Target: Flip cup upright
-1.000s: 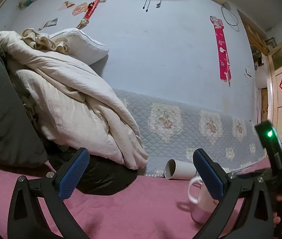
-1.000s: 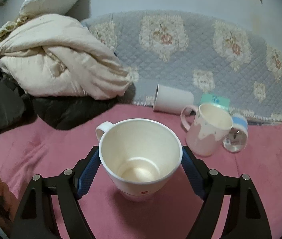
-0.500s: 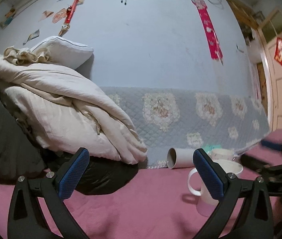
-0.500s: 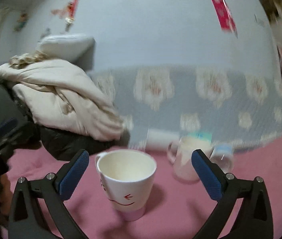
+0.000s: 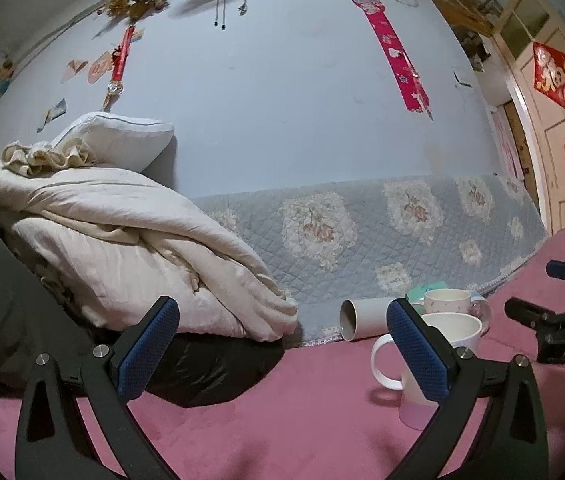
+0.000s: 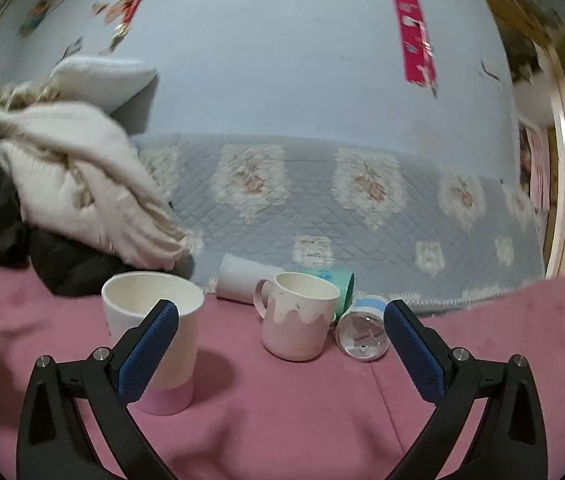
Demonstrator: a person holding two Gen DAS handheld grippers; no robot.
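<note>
step: cup [image 6: 154,336] upright on bed [image 6: 282,412], flip looks done | right tool [image 6: 280,344] wide open, empty | left tool [image 5: 282,344] wide open, empty | next: prob. retreat clear w/o bumping cup

Cream duvet [image 5: 122,240] heaped on pink blanket [image 6: 282,420]; pink mug [image 6: 296,320] upright beside lying glass jar [image 6: 362,334]

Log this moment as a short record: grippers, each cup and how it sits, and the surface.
left gripper: open, empty
right gripper: open, empty
white mug: upright, pink base, behind the right gripper's left finger
pink mug: upright, handle to the left
white cup: lying on its side at the quilt edge
green cup: behind the pink mug, pose unclear
glass: on its side, blue band
surface: pink blanket
</note>
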